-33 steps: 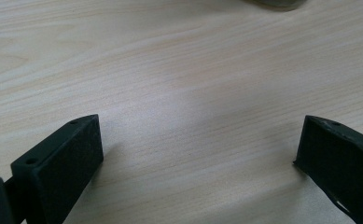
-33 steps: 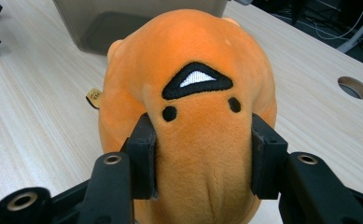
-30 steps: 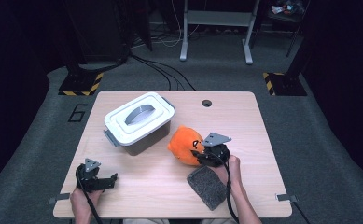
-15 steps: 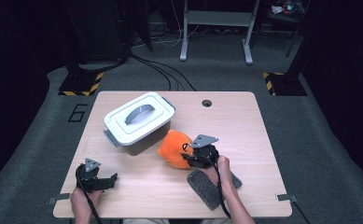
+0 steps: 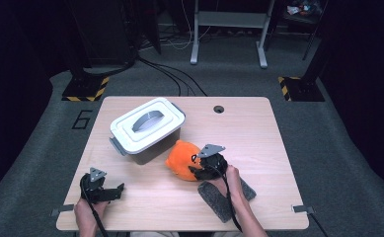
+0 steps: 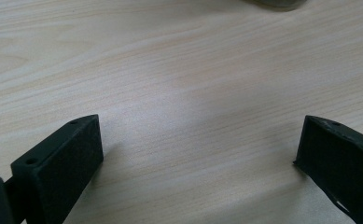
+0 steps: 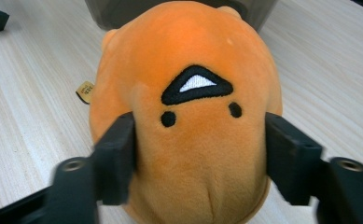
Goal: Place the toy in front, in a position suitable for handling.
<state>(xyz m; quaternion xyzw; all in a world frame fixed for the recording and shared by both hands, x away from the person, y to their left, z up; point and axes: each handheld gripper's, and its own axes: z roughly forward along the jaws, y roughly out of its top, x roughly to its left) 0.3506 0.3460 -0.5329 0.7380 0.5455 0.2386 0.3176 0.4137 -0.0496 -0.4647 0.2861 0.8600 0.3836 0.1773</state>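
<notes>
One round, soft orange plush toy [image 7: 188, 121] sits between the right claw's [image 7: 198, 154] just-widening jaws; one lidded plastic box [image 5: 147, 129], one grey felt pad [image 5: 219, 200]; left claw [image 6: 198, 154] spread.

My table [image 5: 258, 128] is pale wood with a small round hole [image 5: 218, 109] near its far edge, at about one o'clock from the middle. A grey bin with a white lid [image 5: 147, 129] stands on it at ten o'clock. Just beside it, toward five o'clock, the orange plush toy [image 5: 181, 159] lies on the wood. A grey felt pad [image 5: 221, 200] lies flat near my edge, at five o'clock from the toy.
</notes>
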